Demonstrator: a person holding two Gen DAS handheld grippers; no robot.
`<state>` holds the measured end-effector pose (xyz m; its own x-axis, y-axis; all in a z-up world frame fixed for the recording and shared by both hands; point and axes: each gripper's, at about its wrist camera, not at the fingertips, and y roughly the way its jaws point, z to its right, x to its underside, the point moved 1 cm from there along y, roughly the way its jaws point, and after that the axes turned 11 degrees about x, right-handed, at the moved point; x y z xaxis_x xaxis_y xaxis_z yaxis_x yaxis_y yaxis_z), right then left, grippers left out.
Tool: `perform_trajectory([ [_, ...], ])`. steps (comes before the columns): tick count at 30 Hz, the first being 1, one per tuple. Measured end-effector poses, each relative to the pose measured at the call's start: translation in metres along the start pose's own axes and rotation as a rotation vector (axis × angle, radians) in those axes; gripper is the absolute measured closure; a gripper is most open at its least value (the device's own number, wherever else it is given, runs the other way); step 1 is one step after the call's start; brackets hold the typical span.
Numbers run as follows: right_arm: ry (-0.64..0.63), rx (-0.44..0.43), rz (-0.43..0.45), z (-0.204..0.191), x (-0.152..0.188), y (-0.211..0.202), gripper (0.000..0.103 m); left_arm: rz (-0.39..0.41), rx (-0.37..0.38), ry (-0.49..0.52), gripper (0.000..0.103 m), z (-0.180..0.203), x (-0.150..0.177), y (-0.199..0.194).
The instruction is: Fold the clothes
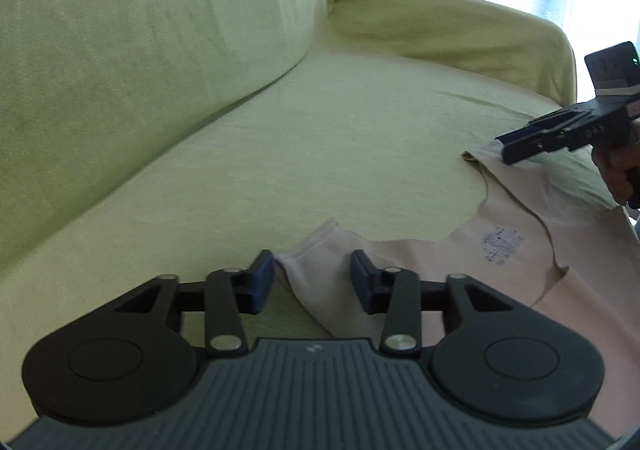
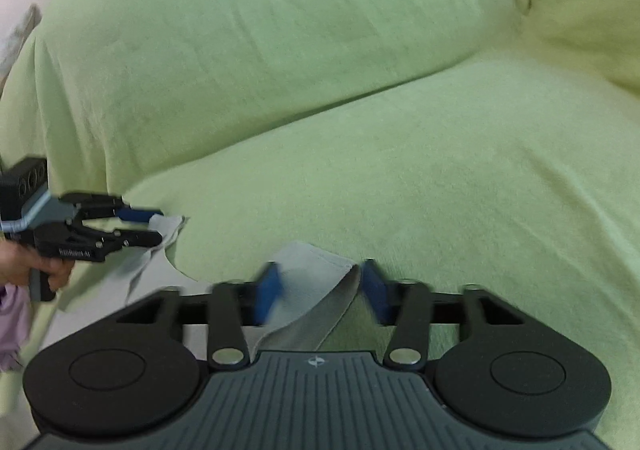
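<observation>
Green sofa bears a beige top; both grippers' jaws spread around its straps

Each gripper has a grey ribbed housing at the lower centre of its frame, flanked by two black round-ended plates. Black link arms with silver pivot screws carry blue-padded jaws. The left gripper and right gripper match. White lettering marks the black side of each unit. A lilac sleeve shows at lower left in the right view.
</observation>
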<state>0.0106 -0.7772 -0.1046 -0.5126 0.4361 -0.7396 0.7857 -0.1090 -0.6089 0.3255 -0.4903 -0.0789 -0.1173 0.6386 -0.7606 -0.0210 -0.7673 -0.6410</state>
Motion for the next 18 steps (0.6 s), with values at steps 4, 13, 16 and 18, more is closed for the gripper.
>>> perform_trajectory([
  [4, 0.059, -0.021, -0.032, 0.006, 0.001, -0.001, 0.1, -0.006, -0.027, 0.045, 0.099, 0.015, 0.001, -0.005],
  [13, -0.041, 0.133, 0.103, -0.016, -0.026, -0.034, 0.102, 0.093, -0.15, 0.093, 0.103, 0.028, -0.019, -0.037],
  [16, -0.1, 0.189, 0.151, -0.025, -0.045, -0.037, 0.103, 0.117, -0.18, 0.107, 0.103, 0.021, -0.038, -0.041],
  [18, -0.113, 0.215, 0.176, -0.026, -0.059, -0.034, 0.103, 0.127, -0.196, 0.105, 0.103, 0.016, -0.05, -0.038],
])
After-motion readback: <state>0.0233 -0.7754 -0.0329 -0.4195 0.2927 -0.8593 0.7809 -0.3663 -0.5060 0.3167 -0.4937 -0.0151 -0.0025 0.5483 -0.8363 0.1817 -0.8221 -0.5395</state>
